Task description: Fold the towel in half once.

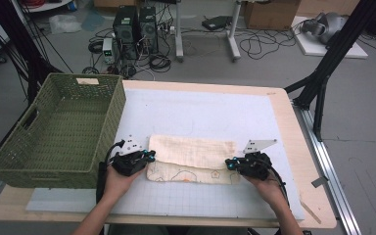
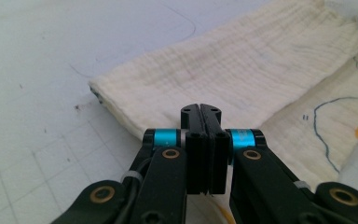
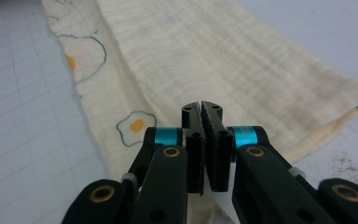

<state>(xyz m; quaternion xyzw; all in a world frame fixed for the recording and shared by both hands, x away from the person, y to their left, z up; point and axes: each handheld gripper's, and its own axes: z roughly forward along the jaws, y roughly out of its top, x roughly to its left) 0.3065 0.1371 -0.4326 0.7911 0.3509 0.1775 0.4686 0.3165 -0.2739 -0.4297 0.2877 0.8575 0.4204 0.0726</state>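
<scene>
- The work in hand looks like folding the cloth (image 1: 192,159), a cream piece with a fried-egg print that lies already folded into a long strip, near the front edge of the table (image 1: 284,147) and about in the middle between its left and right edges.
- The left gripper (image 1: 148,155) is at the left short end of the cloth and the right gripper (image 1: 231,164) is at the right short end.
- In the left gripper view the two black jaws of the left gripper (image 2: 200,108) are pressed together, at the near edge of the cloth; it seems they pinch the fabric, but I cannot see a layer between the pads.
- In the right gripper view the jaws of the right gripper (image 3: 201,105) are also pressed together, and a bit of cloth shows under them, so they probably pinch that end.
- To do this step well, I think both ends should be lifted together and at the same height, so the strip stays tight and does not sag in the middle.
- Before moving, it is good to check that each pinch takes all layers and not only the top one.
- The ends should be brought over evenly, so the long edges meet straight.
- Count: one cloth, two grippers, one green woven basket (image 1: 54,147) at the left edge of the table, one white grid mat (image 1: 186,196) under the cloth.
</scene>
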